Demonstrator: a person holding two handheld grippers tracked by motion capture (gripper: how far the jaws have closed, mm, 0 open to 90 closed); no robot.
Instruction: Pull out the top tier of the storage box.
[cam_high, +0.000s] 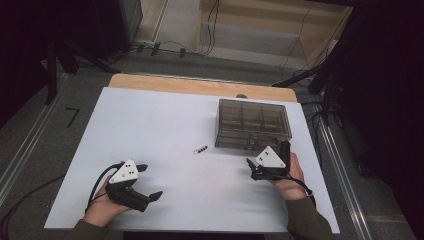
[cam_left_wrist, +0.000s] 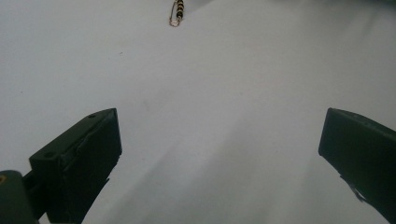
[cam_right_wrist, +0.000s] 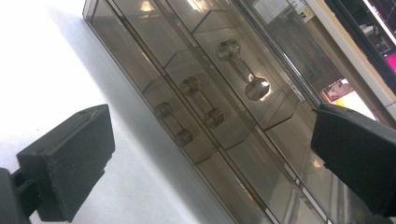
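A: Where do the 2 grippers stand?
B: Left gripper (cam_high: 148, 181) rests on the white table (cam_high: 150, 125), jaws wide, holding nothing. Right gripper (cam_high: 267, 152), also wide, sits just beside the smoky plastic box (cam_high: 253, 125).
A: And the small beaded pin (cam_high: 200, 149)?
B: On the table between them, left of the box.

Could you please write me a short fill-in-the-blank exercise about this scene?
1. The small striped resistor lies on the ___ table sheet.
2. The smoky transparent plastic compartment box sits nearest the ___ gripper.
3. Both the left gripper and the right one have their jaws ___.

Missing words: white; right; open
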